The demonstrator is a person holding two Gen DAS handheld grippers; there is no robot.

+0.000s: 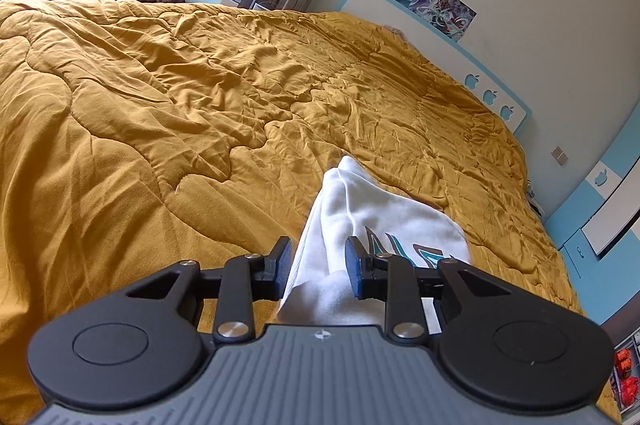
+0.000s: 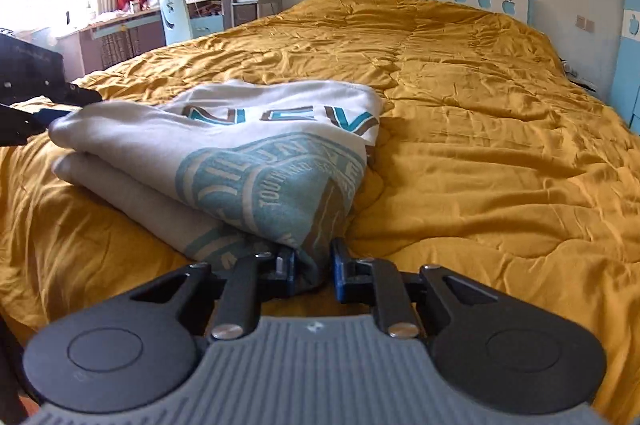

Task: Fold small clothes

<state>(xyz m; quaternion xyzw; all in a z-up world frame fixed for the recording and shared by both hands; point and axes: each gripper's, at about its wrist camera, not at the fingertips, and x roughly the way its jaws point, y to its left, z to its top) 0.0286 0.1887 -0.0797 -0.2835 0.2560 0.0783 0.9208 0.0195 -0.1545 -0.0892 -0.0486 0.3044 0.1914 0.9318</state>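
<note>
The folded white garment [image 2: 224, 161] shows large teal letters "NEV" above a teal badge, its wording unclear.

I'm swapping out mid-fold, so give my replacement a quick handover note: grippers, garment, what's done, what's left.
Left gripper: pinching a bunched edge of the white printed shirt.
Right gripper: closed on the shirt's near corner, by the teal print.
Shirt lies on the mustard quilt, already folded over in layers, lettering facing up.
Left: finish the fold with both held ends, lay it flat, release both grippers.
</note>
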